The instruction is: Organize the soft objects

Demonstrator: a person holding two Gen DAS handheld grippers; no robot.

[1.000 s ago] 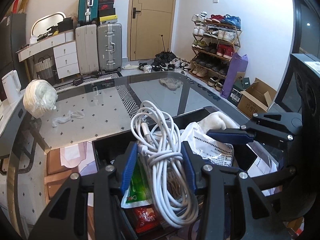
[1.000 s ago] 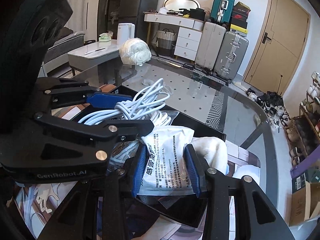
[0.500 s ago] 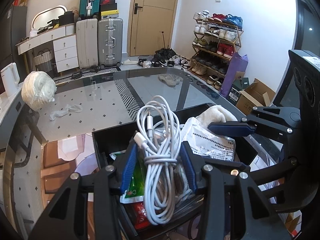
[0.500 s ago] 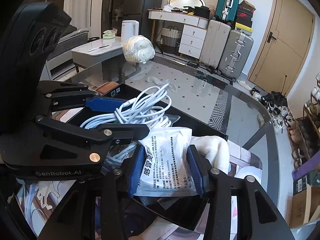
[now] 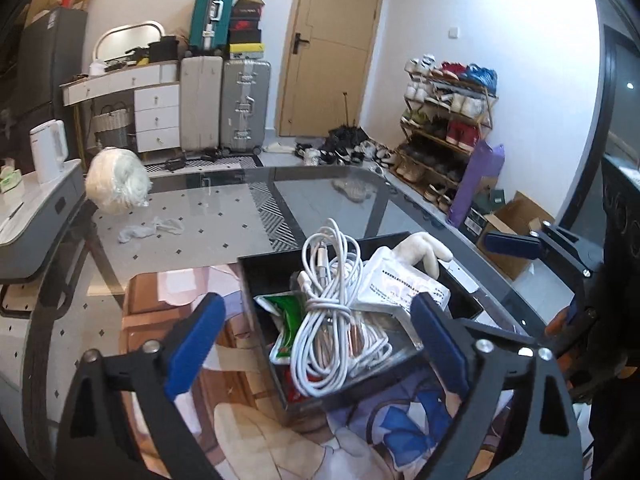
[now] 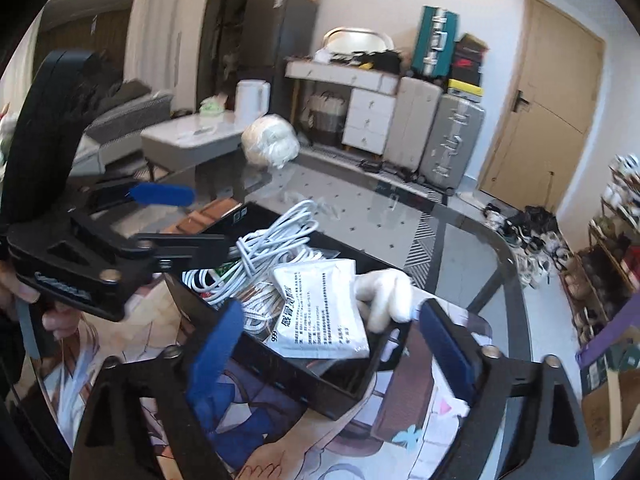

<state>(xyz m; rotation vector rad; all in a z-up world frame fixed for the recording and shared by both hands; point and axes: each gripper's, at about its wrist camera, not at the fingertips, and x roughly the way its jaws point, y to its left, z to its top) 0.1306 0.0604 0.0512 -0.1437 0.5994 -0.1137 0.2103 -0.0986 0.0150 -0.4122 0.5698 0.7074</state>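
A black box (image 5: 256,276) (image 6: 280,364) stands on the glass table over a printed mat. In it lie a coiled white cable (image 5: 324,312) (image 6: 256,256), a white printed packet (image 5: 400,288) (image 6: 320,316), a white plush piece (image 5: 424,248) (image 6: 388,292) and a green sachet (image 5: 286,312). My left gripper (image 5: 316,344) is open and empty, just above the cable. My right gripper (image 6: 332,344) is open and empty, its jaws on either side of the packet.
A white plastic bag bundle (image 5: 116,184) (image 6: 270,142) and a small white cloth (image 5: 150,230) lie on the far part of the table (image 5: 248,216). Suitcases, a dresser, a shoe rack and a cardboard box stand around the room.
Both grippers have opened and pulled back. The left let go of the white cable and the right let go of the white packet; both now rest in the black box.
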